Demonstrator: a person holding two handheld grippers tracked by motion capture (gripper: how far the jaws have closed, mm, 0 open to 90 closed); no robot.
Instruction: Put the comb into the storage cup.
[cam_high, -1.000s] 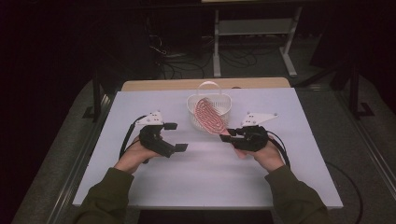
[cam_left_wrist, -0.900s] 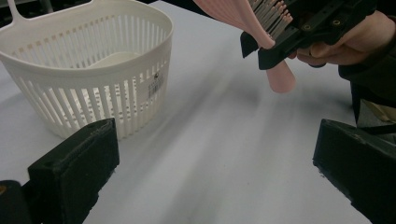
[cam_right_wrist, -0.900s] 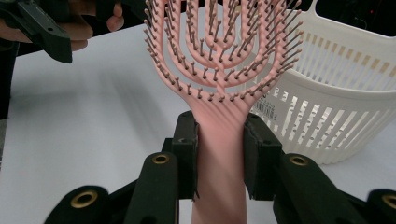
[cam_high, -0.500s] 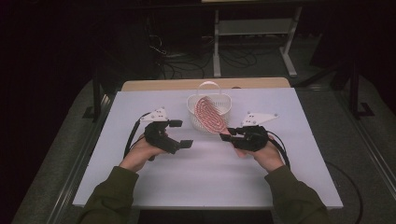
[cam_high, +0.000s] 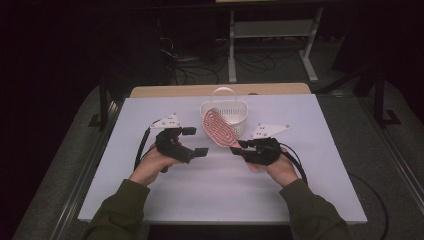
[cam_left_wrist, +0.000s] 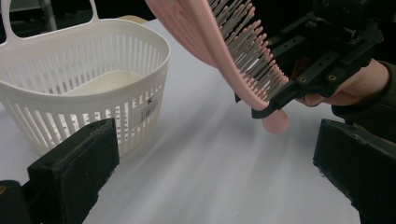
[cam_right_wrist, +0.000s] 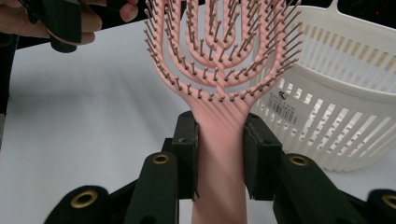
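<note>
The right claw (cam_right_wrist: 219, 154) pinched the handle of a pink vented hairbrush (cam_right_wrist: 224, 70), one pad pressed on either side of the neck, and held the brush head up off the white worktop (cam_high: 320, 185), tilted toward the far left. In the high view the hairbrush (cam_high: 218, 128) leaned just in front of the white slotted basket (cam_high: 225, 111), at or very near its near rim; whether it touched the rim could not be told. The basket stood at the middle of the far half of the worktop, and in the left gripper view the part of its floor that showed was bare.

The left claw (cam_high: 195, 141) stood spread and empty, just left of the brush. Compared with a second before, it had drifted slightly toward the far side and closer to the brush, while the right claw and the brush kept their place.

That suggested the brush was poised for a handover or for a lift into the basket; neither was done yet. The left jaws were wide enough to take the brush head.
</note>
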